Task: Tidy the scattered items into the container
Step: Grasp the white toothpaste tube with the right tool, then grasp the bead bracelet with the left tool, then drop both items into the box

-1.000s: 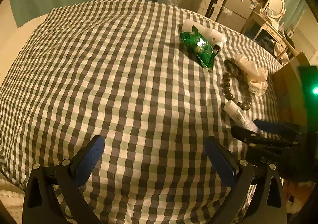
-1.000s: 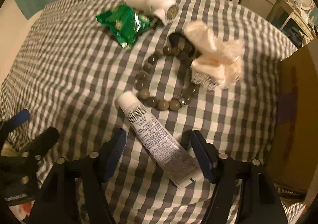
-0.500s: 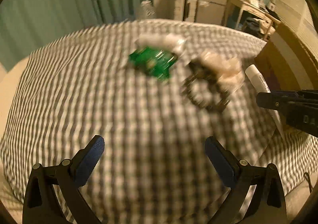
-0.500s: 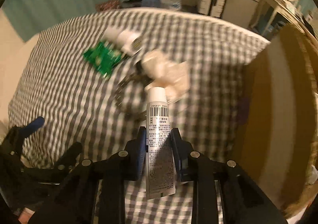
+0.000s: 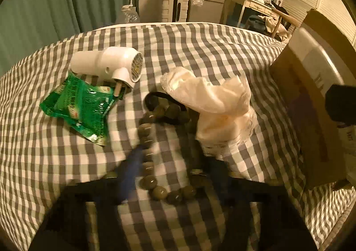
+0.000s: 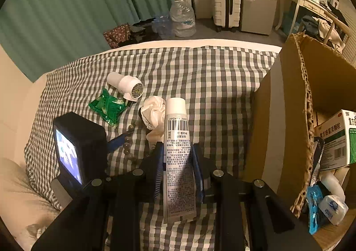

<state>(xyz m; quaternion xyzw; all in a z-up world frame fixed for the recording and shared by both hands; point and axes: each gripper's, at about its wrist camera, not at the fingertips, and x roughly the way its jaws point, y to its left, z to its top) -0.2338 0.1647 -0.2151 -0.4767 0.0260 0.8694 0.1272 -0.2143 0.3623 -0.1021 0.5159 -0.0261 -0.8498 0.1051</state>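
Observation:
My right gripper (image 6: 179,157) is shut on a white tube (image 6: 176,139) and holds it upright above the bed, left of the open cardboard box (image 6: 289,117). My left gripper (image 5: 173,162) is down over a dark bead bracelet (image 5: 155,184) on the checked bedspread (image 5: 200,50); its blurred fingers (image 5: 131,168) stand on either side of the beads, still apart. A cream plastic bag (image 5: 211,104), a green packet (image 5: 80,104) and a white handheld device (image 5: 106,64) lie beyond it.
The box (image 5: 311,95) stands at the bed's right edge and holds a green-white medicine carton (image 6: 336,139) and small packets (image 6: 329,206). A water jug (image 6: 182,19), a suitcase (image 6: 224,4) and a dresser (image 6: 307,1) stand on the floor behind the bed.
My left gripper moved forward and down onto the bracelet, fingers narrowing around it. My right gripper lifted the tube higher and toward the box.

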